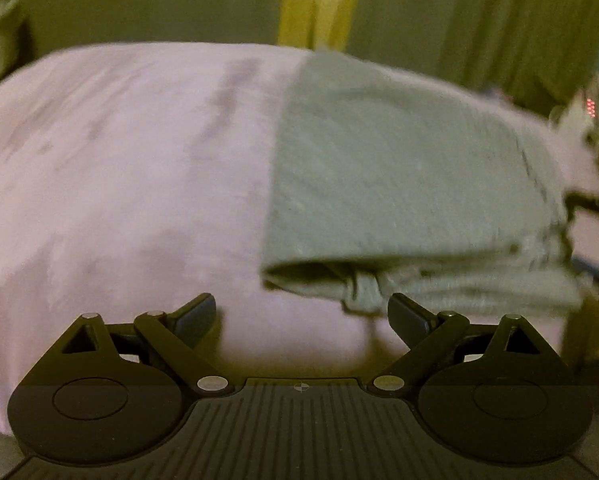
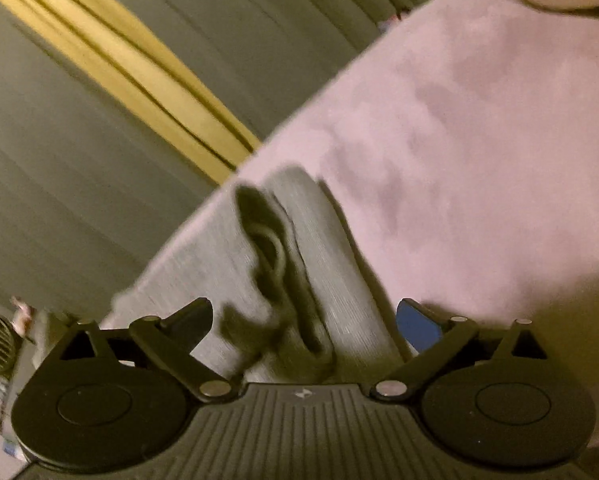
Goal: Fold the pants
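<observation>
Pants (image 1: 399,184) lie folded on pink bedspread (image 1: 119,180); both grippers' jaws spread, empty.

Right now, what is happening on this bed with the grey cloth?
A person with a handheld gripper in each hand is folding grey pants on a lilac bedspread. The pants already lie folded into a compact stack. The left gripper is open and holds nothing, just short of the stack's near edge. The right gripper is also open, with the pants' layered edge between its fingers.
</observation>
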{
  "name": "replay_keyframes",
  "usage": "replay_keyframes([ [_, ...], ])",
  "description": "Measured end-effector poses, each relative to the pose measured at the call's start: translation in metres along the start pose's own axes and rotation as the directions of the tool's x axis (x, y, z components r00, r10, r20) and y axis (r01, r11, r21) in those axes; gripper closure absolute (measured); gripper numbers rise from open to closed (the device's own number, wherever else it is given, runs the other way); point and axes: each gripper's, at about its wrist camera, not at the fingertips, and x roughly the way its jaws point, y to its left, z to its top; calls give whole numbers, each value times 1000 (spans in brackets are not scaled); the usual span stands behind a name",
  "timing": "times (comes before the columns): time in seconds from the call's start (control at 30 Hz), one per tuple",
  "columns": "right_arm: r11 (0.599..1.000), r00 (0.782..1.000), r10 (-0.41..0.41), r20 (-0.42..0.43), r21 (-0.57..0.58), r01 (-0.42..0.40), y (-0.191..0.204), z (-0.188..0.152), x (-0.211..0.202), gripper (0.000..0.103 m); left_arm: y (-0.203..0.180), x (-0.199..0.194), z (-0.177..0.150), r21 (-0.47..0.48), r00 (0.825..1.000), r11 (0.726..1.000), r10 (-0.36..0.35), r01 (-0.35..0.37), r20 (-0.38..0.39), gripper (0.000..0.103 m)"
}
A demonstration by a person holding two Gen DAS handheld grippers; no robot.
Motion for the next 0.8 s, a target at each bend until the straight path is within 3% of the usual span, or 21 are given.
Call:
replay_keyframes([
  [0.13,999,1000,0,-4,-36,0,6,-7,2,4,-22,12,0,76,996,994,79,-83,45,6],
  [0.23,1000,1000,9,-6,-28,-9,2,-7,1,4,-28,14,4,66,998,997,43,-46,48,6],
  [0.33,1000,1000,12,-6,-12,-12,0,-7,4,4,-30,20,7,58,995,996,66,-70,70,6],
  [0.53,1000,1000,2,-14,-23,-2,2,-9,3,4,-8,34,13,-70,992,991,115,-111,59,5],
  [0.63,1000,1000,3,-22,-17,-3,0,-8,7,4,26,33,12,-232,998,971,59,-52,24,4],
  [0.67,1000,1000,2,-23,-17,-2,0,-8,8,4,34,31,12,-272,998,960,67,-61,14,4],
  [0.73,1000,1000,-3,-25,-25,2,1,-7,9,4,45,23,14,-299,985,939,175,-168,-3,4],
  [0.8,999,999,-10,-30,-33,9,3,-5,9,4,59,18,16,-349,993,930,113,-114,-25,4],
])
